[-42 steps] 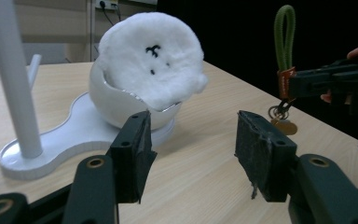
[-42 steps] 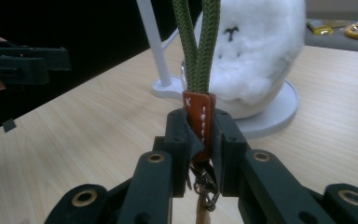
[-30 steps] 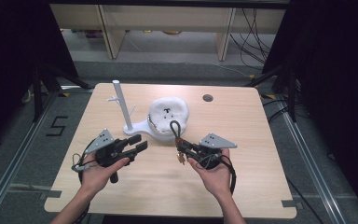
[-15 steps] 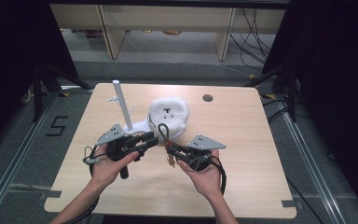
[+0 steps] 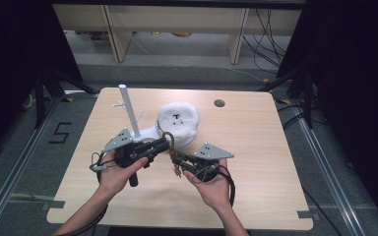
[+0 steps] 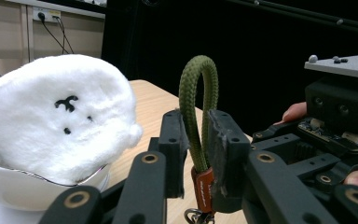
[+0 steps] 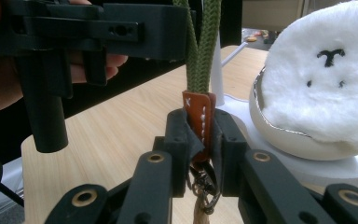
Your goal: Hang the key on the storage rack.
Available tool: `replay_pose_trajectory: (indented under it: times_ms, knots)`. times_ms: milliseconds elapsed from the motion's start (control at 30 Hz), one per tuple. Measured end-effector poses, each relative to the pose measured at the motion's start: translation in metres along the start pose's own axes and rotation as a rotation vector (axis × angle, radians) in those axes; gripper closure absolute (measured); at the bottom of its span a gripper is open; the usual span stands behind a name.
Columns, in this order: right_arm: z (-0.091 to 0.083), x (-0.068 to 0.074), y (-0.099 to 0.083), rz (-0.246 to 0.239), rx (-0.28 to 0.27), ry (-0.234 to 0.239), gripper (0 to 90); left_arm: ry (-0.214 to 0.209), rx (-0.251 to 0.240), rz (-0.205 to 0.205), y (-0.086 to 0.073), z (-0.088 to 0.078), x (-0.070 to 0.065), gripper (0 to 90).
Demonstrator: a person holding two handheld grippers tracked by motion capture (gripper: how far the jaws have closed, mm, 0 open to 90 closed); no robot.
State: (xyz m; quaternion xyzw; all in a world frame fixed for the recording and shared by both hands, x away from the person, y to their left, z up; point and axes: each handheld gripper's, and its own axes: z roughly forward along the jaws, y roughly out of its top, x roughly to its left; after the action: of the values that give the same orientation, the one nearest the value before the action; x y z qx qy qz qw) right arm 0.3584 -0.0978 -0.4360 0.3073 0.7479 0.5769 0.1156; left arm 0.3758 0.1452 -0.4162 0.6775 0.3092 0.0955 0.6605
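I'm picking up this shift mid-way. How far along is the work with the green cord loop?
Done: the right gripper is clamped on the brown leather tab of the keychain, lifted off the table. In hand: the left gripper has just been closing, its jaws around the green cord loop. Left: the loop is on no peg of the white stand yet, if hanging is the aim.

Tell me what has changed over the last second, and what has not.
The left claw came in toward the right claw and has just been closing around the green cord loop; its pads now sit against the cord. The right claw slid left toward the white stand. Unchanged: the right claw stays clamped on the brown leather tab, and the white plush has not moved.
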Motion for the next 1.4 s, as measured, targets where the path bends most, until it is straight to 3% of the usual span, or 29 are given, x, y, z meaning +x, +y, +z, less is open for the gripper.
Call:
replay_pose_trajectory:
  times_ms: [133, 167, 267, 300, 333, 400, 500, 533, 700, 833, 867, 933, 1100, 1400]
  knots:
    - [0.0, 0.0, 0.001, -0.017, -0.019, -0.007, 78.9, -0.004, -0.002, -0.002, 0.0, 0.0, 0.0, 77.9]
    - [0.0, 0.002, 0.001, 0.006, -0.013, 0.0, 78.9, -0.005, -0.002, -0.003, 0.0, 0.0, 0.0, 78.1]
    - [0.001, 0.003, 0.002, 0.001, -0.018, -0.003, 78.9, -0.013, -0.005, -0.006, 0.0, 0.0, 0.001, 77.9]
    - [0.0, 0.005, 0.002, 0.022, -0.02, -0.002, 78.9, -0.013, -0.005, -0.006, 0.0, 0.0, 0.001, 77.9]
    - [0.001, 0.003, 0.003, -0.013, -0.025, 0.005, 78.9, -0.012, -0.003, -0.005, -0.001, 0.001, 0.0, 77.9]
    - [0.001, 0.005, 0.003, 0.007, -0.023, 0.001, 78.9, -0.011, -0.009, -0.004, 0.0, 0.0, 0.0, 78.6]
    - [0.002, 0.003, 0.004, -0.022, -0.027, 0.007, 79.0, -0.017, -0.008, -0.011, 0.0, 0.0, 0.0, 80.2]
    - [0.001, 0.005, 0.004, 0.005, -0.024, 0.002, 79.0, -0.017, -0.008, -0.011, 0.0, 0.0, 0.0, 80.7]
    - [0.003, 0.004, 0.003, -0.021, -0.028, 0.014, 79.0, -0.04, -0.013, -0.011, 0.0, 0.0, 0.0, 83.2]
    - [0.003, 0.005, 0.003, 0.0, -0.028, 0.012, 78.2, -0.025, 0.0, 0.003, 0.002, -0.002, -0.002, 83.7]
    - [0.004, 0.005, 0.004, -0.019, -0.034, 0.013, 76.9, -0.025, 0.0, 0.003, 0.002, -0.002, -0.002, 83.7]
    - [0.003, 0.005, 0.005, -0.006, -0.038, 0.015, 72.0, -0.002, 0.013, 0.027, 0.003, -0.005, -0.001, 83.8]
    - [-0.002, 0.002, 0.007, 0.001, -0.038, -0.017, 64.1, 0.04, 0.008, 0.044, 0.006, -0.011, 0.005, 83.8]
    - [-0.012, -0.007, -0.001, -0.005, -0.014, -0.058, 59.9, 0.109, 0.012, 0.098, 0.01, -0.028, 0.011, 83.8]
